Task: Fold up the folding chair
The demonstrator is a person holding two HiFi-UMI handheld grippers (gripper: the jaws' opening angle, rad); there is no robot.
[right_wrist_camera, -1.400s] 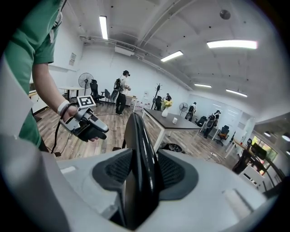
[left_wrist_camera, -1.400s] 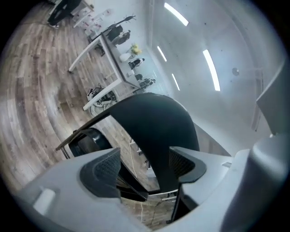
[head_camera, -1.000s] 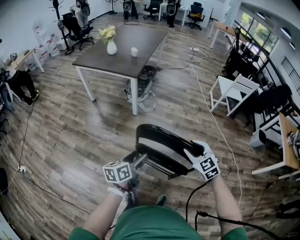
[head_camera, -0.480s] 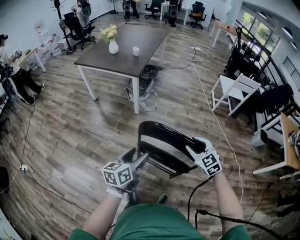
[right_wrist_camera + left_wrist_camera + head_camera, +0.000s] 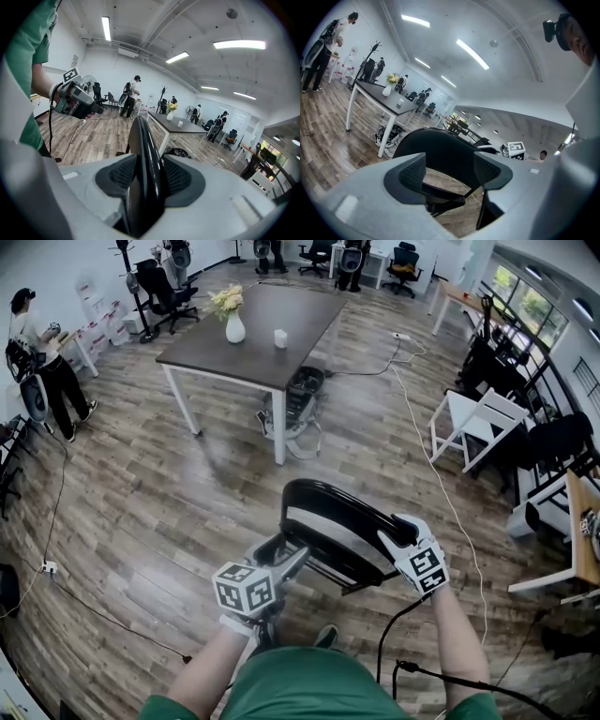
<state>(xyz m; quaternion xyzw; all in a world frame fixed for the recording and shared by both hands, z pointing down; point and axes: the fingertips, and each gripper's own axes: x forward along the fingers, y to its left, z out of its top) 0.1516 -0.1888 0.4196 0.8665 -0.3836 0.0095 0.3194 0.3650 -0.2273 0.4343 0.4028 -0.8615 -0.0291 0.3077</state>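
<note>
In the head view the black folding chair (image 5: 330, 538) stands on the wooden floor just in front of me, its curved backrest on the far side. My right gripper (image 5: 394, 540) is shut on the backrest's right edge. In the right gripper view the glossy black edge (image 5: 146, 159) sits squeezed between both pads of the right gripper (image 5: 149, 176). My left gripper (image 5: 296, 559) reaches the seat's near left edge. In the left gripper view the left gripper (image 5: 450, 171) has its pads apart, and the seat frame (image 5: 440, 197) lies low between them with neither pad pressing on it.
A dark table (image 5: 281, 306) stands beyond the chair with a vase of flowers (image 5: 234, 324) and a white cup (image 5: 279, 337). A bag (image 5: 295, 404) lies under it. A white folding chair (image 5: 478, 423) is at the right, a cable (image 5: 433, 479) crosses the floor, and a person (image 5: 42, 362) stands at the far left.
My left gripper has risen a little at the seat's edge and rolled slightly. The right gripper keeps its hold on the backrest. A person has come into view at far left.
</note>
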